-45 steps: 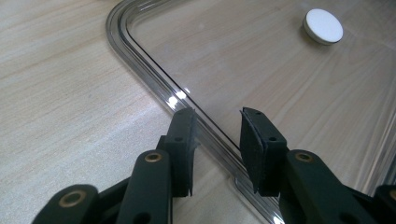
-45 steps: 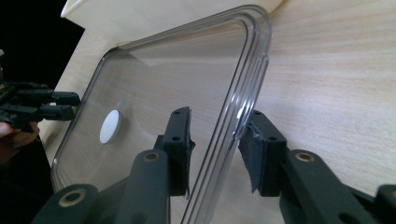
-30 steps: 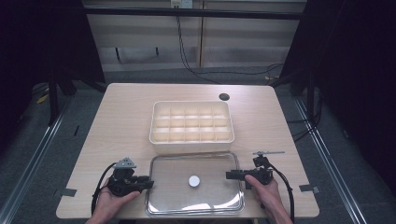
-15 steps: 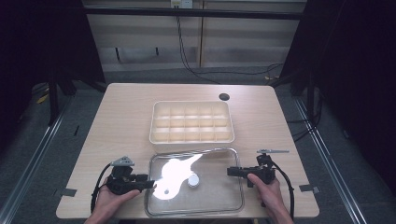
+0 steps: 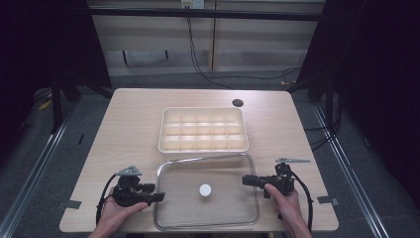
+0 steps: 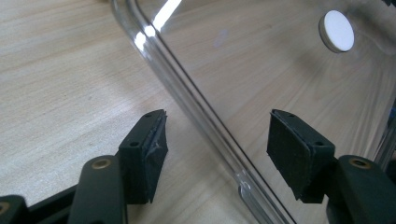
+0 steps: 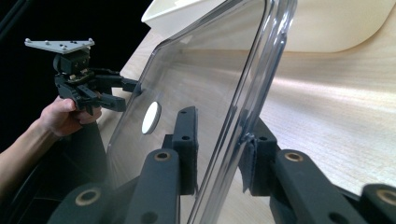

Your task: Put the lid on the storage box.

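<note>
Your left gripper (image 6: 212, 154) stands spread astride the clear plastic rectangular lid's (image 5: 223, 203) rim; your right gripper (image 7: 219, 154) nearly pinches the opposite edge.

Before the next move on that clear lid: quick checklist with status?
1. Left tongs straddle the clear lid edge: ok, jaws wide open either side of the rim, not touching it.
2. Right tongs on the opposite edge: rim sits between the pads; firm clamp cannot tell.
3. Lid level: cannot tell.
4. White knob free of both tongs: ok.
5. Divided tray behind the lid, compartments empty: ok.
6. Cables off the lid: ok.
</note>
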Available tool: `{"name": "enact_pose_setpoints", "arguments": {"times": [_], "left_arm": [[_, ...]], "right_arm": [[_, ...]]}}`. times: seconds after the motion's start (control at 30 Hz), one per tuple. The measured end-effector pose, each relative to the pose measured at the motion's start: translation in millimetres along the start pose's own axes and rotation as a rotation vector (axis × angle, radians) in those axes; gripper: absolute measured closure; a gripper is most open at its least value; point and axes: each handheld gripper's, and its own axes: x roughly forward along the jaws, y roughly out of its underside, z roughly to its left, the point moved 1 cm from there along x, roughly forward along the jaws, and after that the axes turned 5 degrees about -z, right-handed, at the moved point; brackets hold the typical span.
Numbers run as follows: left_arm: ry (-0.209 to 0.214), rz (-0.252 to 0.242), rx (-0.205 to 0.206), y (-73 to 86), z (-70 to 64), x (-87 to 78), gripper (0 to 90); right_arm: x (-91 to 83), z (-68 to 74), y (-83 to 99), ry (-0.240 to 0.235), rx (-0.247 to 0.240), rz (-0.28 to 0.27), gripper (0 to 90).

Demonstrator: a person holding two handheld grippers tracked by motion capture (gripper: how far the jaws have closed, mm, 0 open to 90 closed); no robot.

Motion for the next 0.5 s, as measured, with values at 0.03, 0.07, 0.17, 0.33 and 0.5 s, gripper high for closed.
{"name": "enact_pose_setpoints", "arguments": {"times": [0.03, 0.07, 0.17, 0.33, 0.5], "left_arm": [[0.007, -0.005, 0.0, -0.4, 0.6, 1.0, 34.8], [0.007, -0.005, 0.0, -0.4, 0.6, 1.0, 33.7], [0.023, -0.009, 0.007, -4.5, 1.1, 7.0, 30.4], [0.055, 0.009, 0.025, -3.6, -4.3, 9.8, 36.8], [0.069, 0.016, 0.021, -3.2, -5.0, 8.7, 40.9]], "right_arm": [[-1.1, 0.2, -0.3, -0.005, 0.0, -0.002, 71.4], [-1.1, 0.2, -0.3, -0.005, 0.0, -0.002, 71.4], [-2.7, 2.4, -1.2, -0.007, -0.021, -0.007, 71.8], [-2.1, 3.7, -1.2, -0.011, -0.029, -0.006, 71.7], [-1.0, 2.7, -0.9, 0.01, -0.03, 0.005, 70.9]]}}
